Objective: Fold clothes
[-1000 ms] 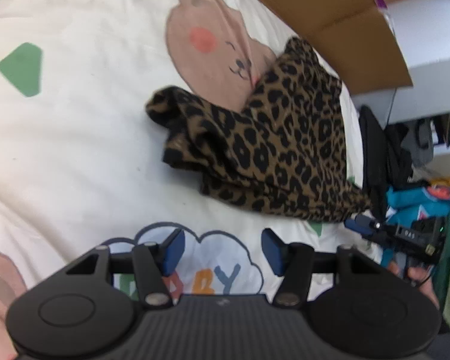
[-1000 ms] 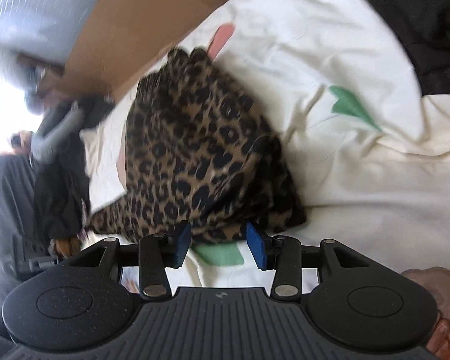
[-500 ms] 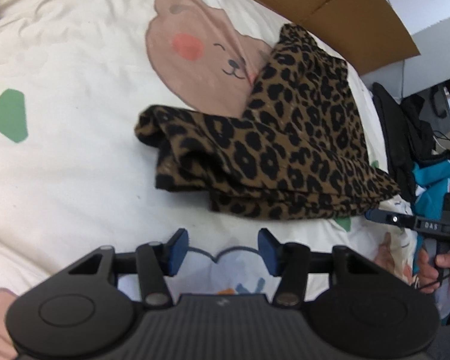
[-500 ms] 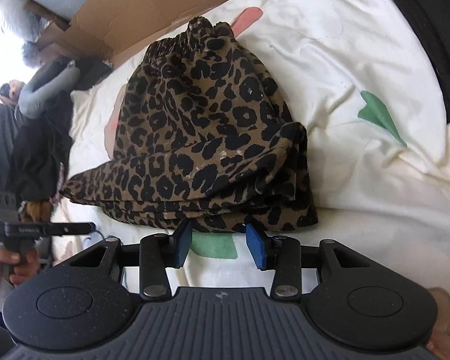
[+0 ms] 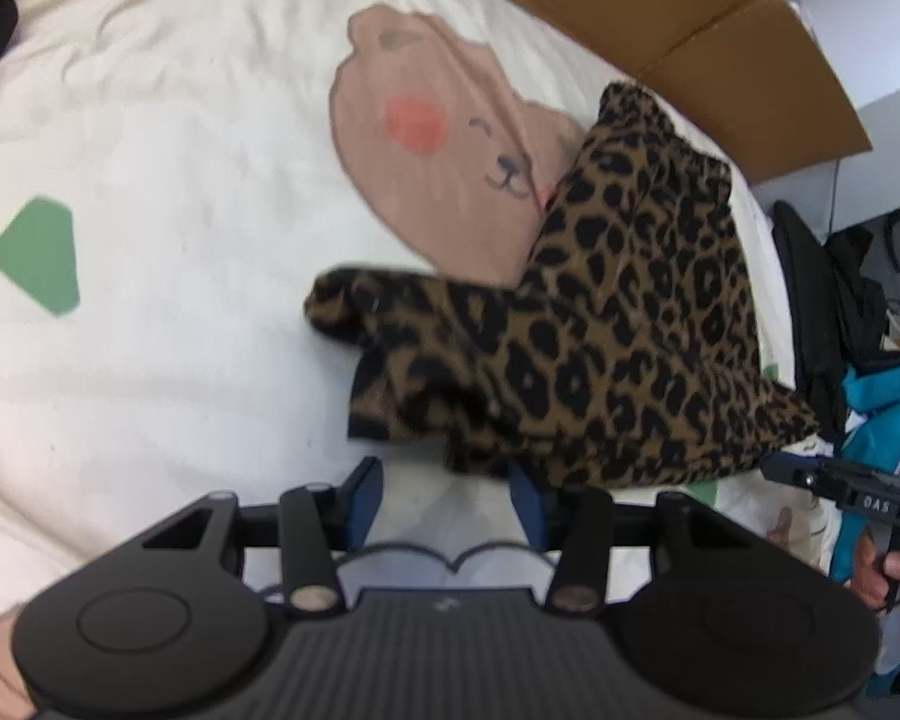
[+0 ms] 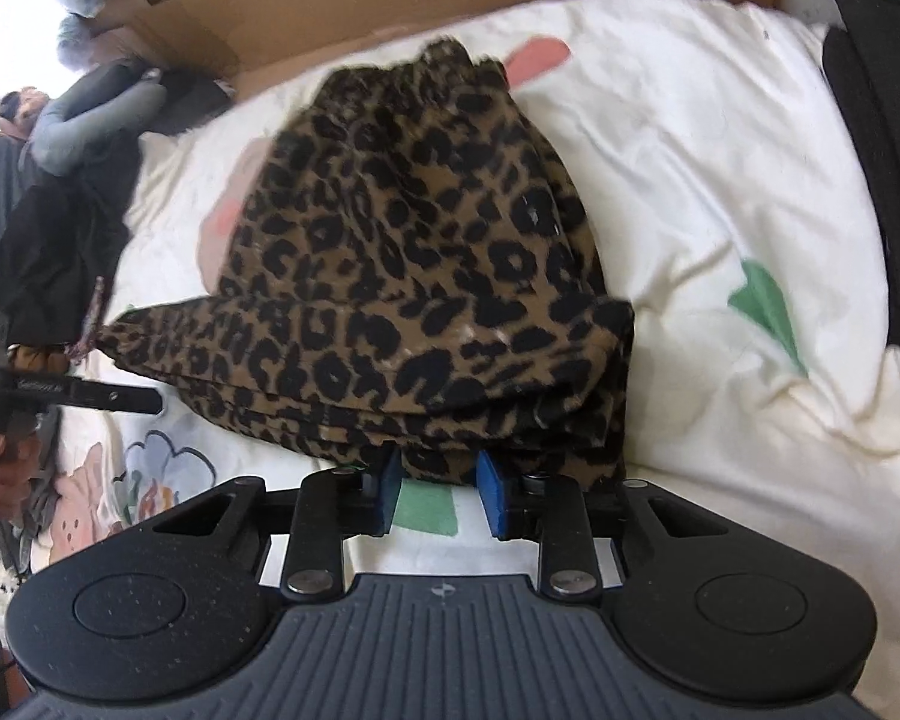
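Observation:
A folded leopard-print garment point(image 5: 618, 348) lies on a white bed sheet point(image 5: 180, 120) printed with cartoon animals. In the left wrist view my left gripper point(image 5: 444, 480) sits at the garment's near edge. Its jaws are closing, the cloth's hem is just at the right fingertip, and bare sheet shows in the gap. In the right wrist view the leopard-print garment point(image 6: 414, 252) has its stacked near edge hanging over my right gripper point(image 6: 438, 474). Those jaws are closing with the hem between the blue pads point(image 6: 491, 495), which do not visibly press on it.
A brown cardboard sheet point(image 5: 678, 18) borders the bed's far side. Dark clothes point(image 6: 60, 228) and a teal garment point(image 5: 882, 408) lie piled beside the bed. A black item point(image 6: 882, 180) sits at the sheet's right edge. A hand point(image 6: 0, 468) holds the other gripper.
Both grippers have come up to the garment's near edge and their jaws have narrowed. The right wrist view has rolled, so the garment now sits more square in front of it.

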{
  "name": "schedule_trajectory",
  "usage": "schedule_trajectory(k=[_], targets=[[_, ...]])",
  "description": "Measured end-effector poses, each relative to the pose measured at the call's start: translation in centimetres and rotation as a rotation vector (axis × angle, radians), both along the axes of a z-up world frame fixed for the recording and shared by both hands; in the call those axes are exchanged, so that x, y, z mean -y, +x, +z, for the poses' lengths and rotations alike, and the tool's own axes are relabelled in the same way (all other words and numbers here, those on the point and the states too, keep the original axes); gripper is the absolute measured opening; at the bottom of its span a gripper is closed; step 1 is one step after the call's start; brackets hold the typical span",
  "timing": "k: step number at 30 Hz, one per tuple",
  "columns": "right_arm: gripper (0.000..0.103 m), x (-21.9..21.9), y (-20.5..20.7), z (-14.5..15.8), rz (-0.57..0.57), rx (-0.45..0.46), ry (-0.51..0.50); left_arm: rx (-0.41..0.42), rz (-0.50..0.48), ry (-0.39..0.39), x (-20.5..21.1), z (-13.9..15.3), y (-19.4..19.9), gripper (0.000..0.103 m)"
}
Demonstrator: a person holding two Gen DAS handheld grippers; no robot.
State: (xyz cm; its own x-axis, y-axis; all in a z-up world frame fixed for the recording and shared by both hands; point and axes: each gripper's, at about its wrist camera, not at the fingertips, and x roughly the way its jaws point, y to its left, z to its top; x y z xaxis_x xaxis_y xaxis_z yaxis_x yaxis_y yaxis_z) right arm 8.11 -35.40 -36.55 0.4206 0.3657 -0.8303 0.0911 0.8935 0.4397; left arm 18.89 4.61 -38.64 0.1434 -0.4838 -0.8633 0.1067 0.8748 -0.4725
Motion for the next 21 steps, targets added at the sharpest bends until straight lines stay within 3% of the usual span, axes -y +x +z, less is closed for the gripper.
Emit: schedule_trajectory(k=[13, 21], targets=[[0.033, 1.2, 0.8, -0.1, -0.03, 0.037, -0.021, 0.057, 0.016, -0.031, 0.1, 2.2, 1.6, 0.049], [0.033, 1.5, 2.5, 0.7, -0.035, 0.082, -0.031, 0.081, 0.087, -0.086, -0.7, 2.8, 2.8, 0.049]])
